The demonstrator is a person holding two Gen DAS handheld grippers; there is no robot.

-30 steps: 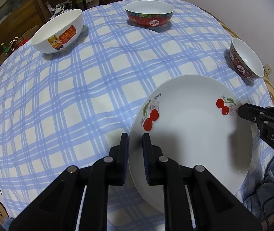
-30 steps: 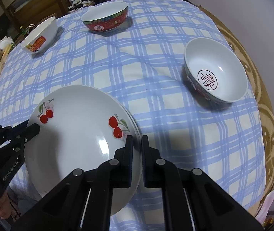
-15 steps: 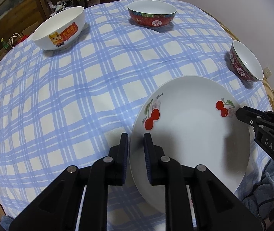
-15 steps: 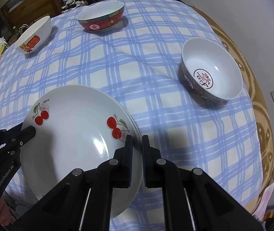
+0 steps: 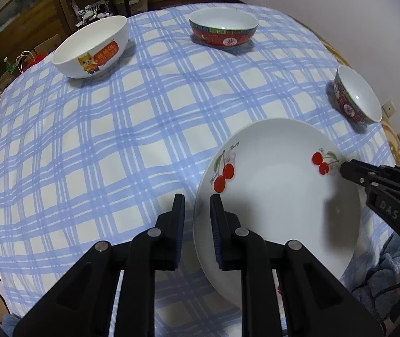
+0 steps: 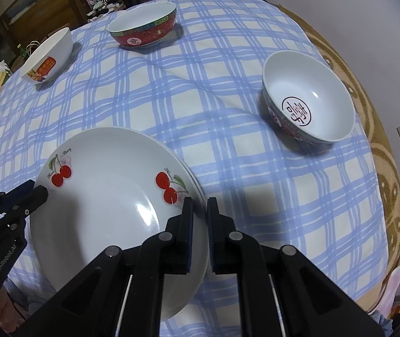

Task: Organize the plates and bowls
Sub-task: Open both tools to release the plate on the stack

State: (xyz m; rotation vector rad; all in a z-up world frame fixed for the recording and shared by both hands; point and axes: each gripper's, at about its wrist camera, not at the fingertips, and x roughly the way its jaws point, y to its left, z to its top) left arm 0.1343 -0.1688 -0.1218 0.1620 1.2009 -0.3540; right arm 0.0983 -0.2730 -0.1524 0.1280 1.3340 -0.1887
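A white plate with red cherries (image 5: 278,196) (image 6: 110,205) lies near the front of the table, on top of another plate whose rim (image 6: 195,188) shows at its right side. My left gripper (image 5: 197,216) straddles its left rim, jaws narrow, one finger outside and one over the plate. It also shows in the right wrist view as the left gripper (image 6: 38,193). My right gripper (image 6: 199,216) is shut on the opposite rim, beside the cherry print, and appears in the left wrist view as the right gripper (image 5: 343,168).
On the blue checked tablecloth (image 5: 87,154) stand a white bowl with a cat print (image 5: 93,50) far left, a wide red bowl (image 5: 224,28) at the back and a smaller red-sided bowl (image 6: 306,98) on the right. A person's sleeve (image 5: 379,269) lies below the plate.
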